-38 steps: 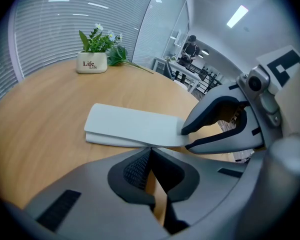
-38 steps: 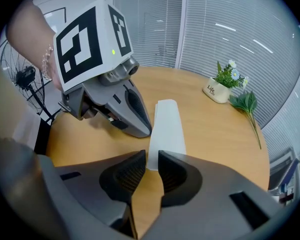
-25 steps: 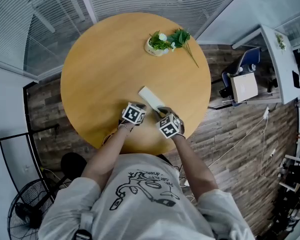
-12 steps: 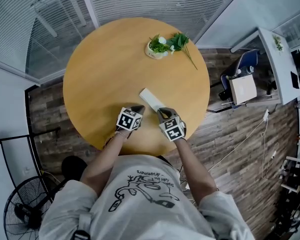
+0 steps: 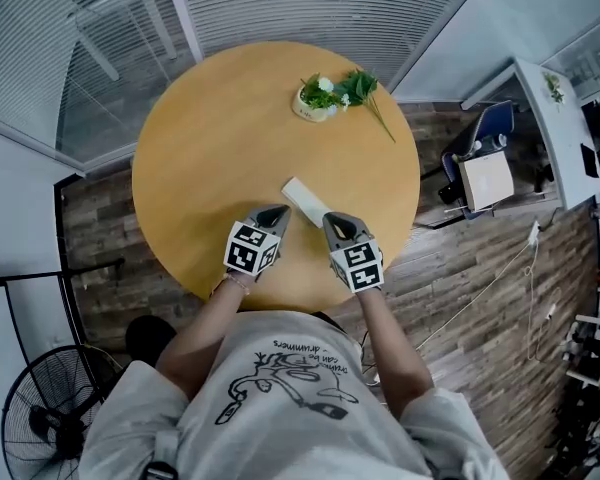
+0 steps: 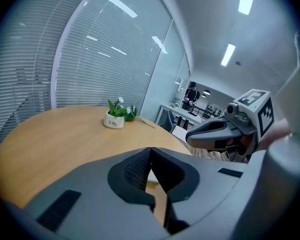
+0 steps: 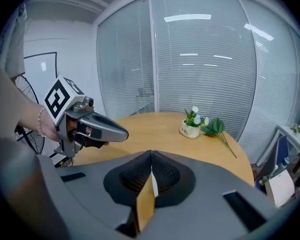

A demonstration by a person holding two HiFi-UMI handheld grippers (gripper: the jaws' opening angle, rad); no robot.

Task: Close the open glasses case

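In the head view, the glasses case (image 5: 305,200) lay as a flat white oblong close to the table's (image 5: 200,148) near edge, a little right of its middle. It was well apart from the flower pot (image 5: 313,96) and the leafy sprig (image 5: 366,83) at the far edge. Your left tool (image 5: 277,213) and right tool (image 5: 336,224) pointed in at its near end from either side. From there I could not tell whether either touched it, or whether its lid stood up.

In the left gripper view, your left tool (image 6: 151,151) had its jaws pressed together with nothing between them. Only a white sliver of the case (image 6: 151,176) showed beyond the tips, and the right tool (image 6: 207,134) hung to the right.

In the right gripper view, your right tool (image 7: 151,156) was likewise pinched closed and empty. A sliver of the case (image 7: 154,188) lay past the tips, and the left tool (image 7: 121,132) hung to the left.

The case looked to me like a light, stiff shell with a smooth skin, likely to skate on that bare table. You would do best to steady the base at one short end and press the lid down along its free long edge.
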